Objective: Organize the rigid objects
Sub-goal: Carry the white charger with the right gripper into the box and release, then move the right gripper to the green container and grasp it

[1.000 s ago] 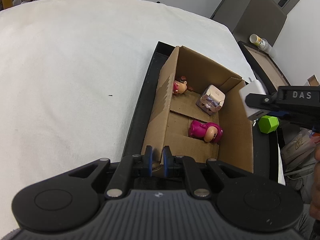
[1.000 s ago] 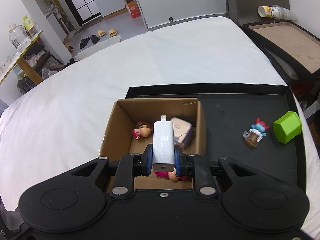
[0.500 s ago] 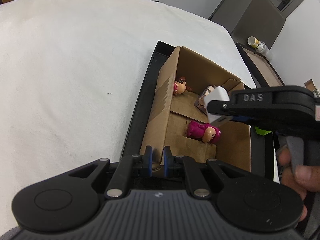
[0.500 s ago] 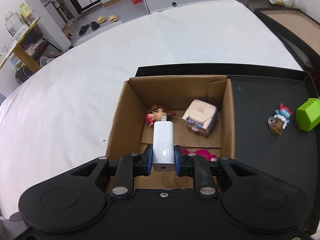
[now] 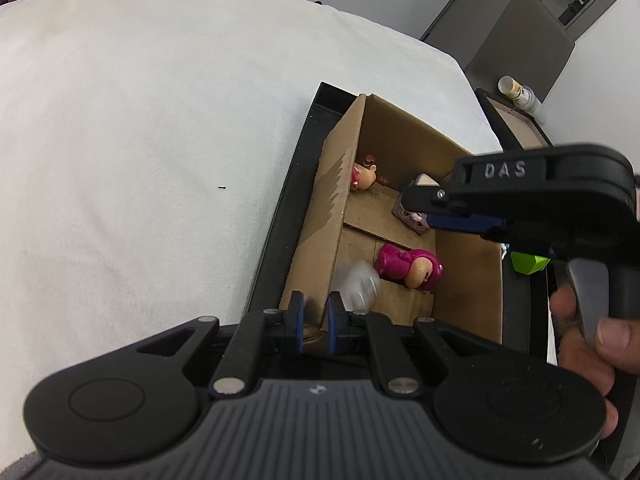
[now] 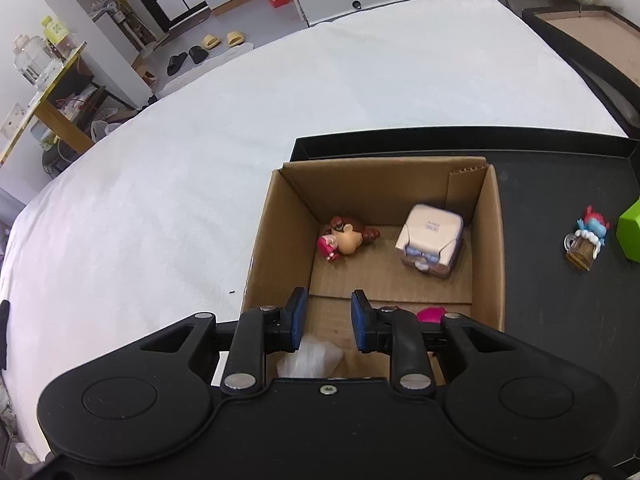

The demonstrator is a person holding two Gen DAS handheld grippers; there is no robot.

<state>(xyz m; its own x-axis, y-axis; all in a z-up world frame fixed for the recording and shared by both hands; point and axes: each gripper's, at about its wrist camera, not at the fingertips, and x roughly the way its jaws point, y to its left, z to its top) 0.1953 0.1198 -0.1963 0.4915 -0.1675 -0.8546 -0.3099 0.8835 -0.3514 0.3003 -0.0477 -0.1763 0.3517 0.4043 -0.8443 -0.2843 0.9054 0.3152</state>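
Right gripper (image 6: 325,320) over the box (image 6: 494,248), jaws opening, nothing between the pads. White charger (image 6: 310,358), blurred, sits loose just below them at the box's near end, touching neither pad. Left gripper (image 5: 315,324) pinched tight on the box's near wall. Inside: pink figure (image 5: 408,270) mid-box, brown-haired figure (image 6: 348,236) and pale cube (image 6: 430,240) at the far end. Box stands on a black tray (image 6: 560,320); blue figure (image 6: 586,240) and green block (image 6: 630,232) lie outside on the tray.
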